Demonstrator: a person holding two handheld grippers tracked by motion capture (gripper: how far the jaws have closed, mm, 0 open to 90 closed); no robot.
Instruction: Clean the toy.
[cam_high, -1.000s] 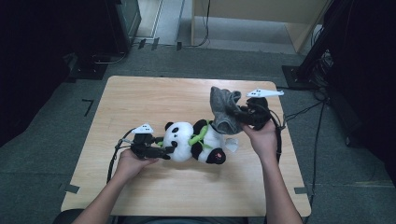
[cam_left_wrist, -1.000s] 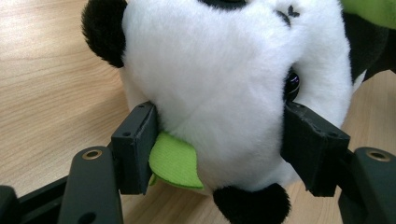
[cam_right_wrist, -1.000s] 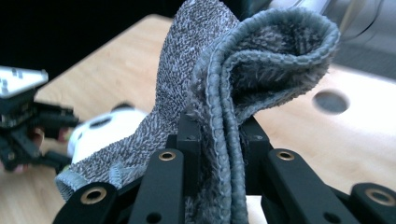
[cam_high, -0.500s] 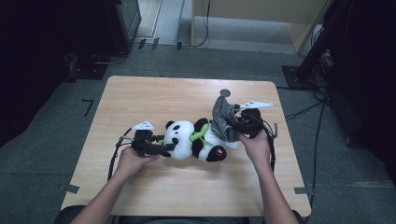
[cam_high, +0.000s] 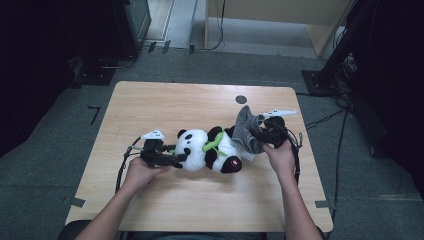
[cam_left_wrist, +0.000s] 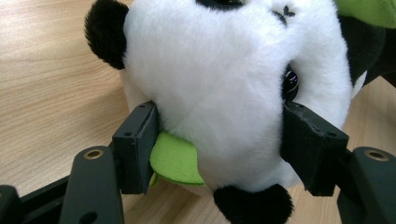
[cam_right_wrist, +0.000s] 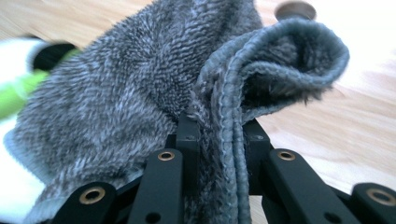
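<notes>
panda held at the head, cloth pinched over its legs

the left gripper (cam_high: 172, 159) clamps both jaws on the panda (cam_high: 210, 150) by its white head, the toy lying on its side mid-table (cam_high: 150, 105). the right gripper (cam_high: 256, 136) pinches the folded hem of the grey cloth (cam_high: 246, 131), which drapes on the panda's far end. a dark round hole (cam_high: 241, 99) lies beyond.

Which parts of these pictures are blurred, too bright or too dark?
High view: the surroundings are nearly black and the light wooden table evenly lit. Right gripper view: the far tabletop is washed out and the plush panda toy blurred, the grey fuzzy cloth sharp. Left gripper view: the panda's white head is sharp.
</notes>
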